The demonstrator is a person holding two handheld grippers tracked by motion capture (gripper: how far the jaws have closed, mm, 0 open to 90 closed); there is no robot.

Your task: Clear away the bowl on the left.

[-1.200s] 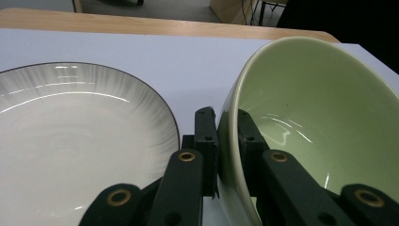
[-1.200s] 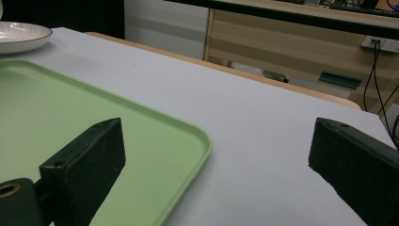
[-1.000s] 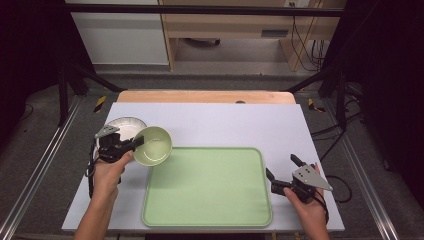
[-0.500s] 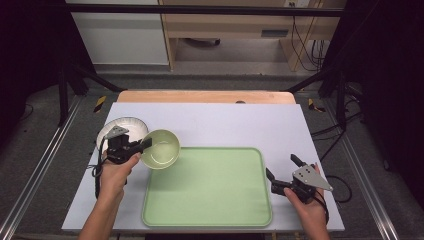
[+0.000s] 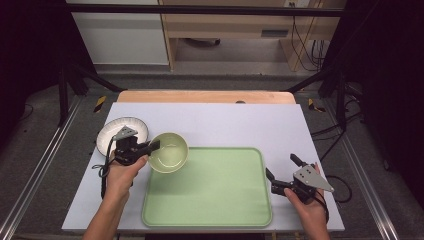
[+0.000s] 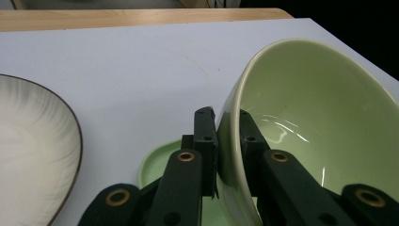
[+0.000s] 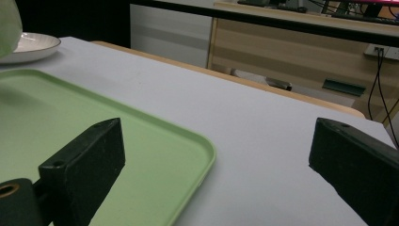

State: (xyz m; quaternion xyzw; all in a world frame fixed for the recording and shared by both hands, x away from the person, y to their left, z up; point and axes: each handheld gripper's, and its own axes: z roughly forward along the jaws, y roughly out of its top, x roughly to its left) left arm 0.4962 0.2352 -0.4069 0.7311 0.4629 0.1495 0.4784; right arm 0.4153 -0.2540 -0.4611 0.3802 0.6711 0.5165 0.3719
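White sheeting covers the table (image 5: 220, 125) in front of me, with a strip of bare wood along its far edge and dark floor and stands around it. On that sheet lies a pale green tray (image 5: 210, 200), and to its left sits a white plate (image 5: 112, 131) with a dark rim. From the high view I see my left gripper (image 5: 150, 146) just beside the plate, carrying a green bowl (image 5: 170, 152) that hangs over the tray's far left corner. In the left gripper view the two black jaws are clamped on the bowl's rim (image 6: 228, 136), one pad on the outside wall and one inside, and the bowl is tilted, its opening turned to the right of that view. Below it I can make out the tray's rounded corner (image 6: 155, 162) and, at the left edge, the plate (image 6: 33, 150). My right gripper (image 5: 281, 172) rests at the tray's right edge, well apart from the bowl, held in my right hand (image 5: 307, 205). In the right gripper view its jaws stand wide apart with nothing between them, the tray's corner (image 7: 188, 146) lying under the left one.
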